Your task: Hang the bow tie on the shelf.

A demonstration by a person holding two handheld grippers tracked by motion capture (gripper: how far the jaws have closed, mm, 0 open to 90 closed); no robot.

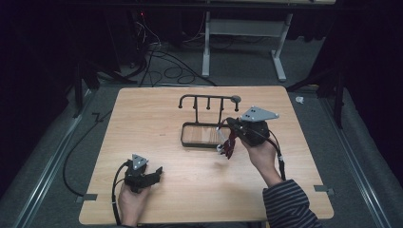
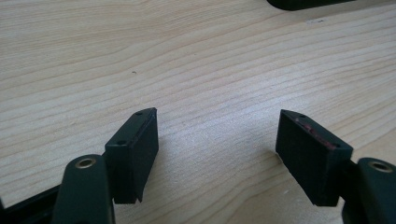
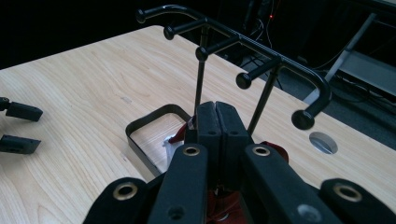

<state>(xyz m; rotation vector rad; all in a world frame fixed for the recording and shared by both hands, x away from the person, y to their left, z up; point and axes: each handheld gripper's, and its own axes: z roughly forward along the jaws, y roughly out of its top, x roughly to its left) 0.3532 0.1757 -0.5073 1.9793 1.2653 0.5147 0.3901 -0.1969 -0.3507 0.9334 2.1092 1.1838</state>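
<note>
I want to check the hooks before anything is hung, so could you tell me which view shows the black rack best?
The right gripper view: the black rack stands close ahead of the shut right gripper, its knob-tipped pegs distinct. The high view shows the whole rack small, on its tray. The left gripper view has bare table between open jaws.

Rack [image 1: 207, 102] w/ tray base [image 1: 202, 136] sits mid-table [image 1: 142, 114], toward far edge. Right gripper [image 1: 231, 124] at tray's right edge, above it, w/ a bundle [image 1: 229, 145] hanging from it just beside tray. Left gripper [image 1: 157, 173] near front-left of table, well apart from rack. Hole [image 1: 236, 99] in table behind rack's right end.
</note>
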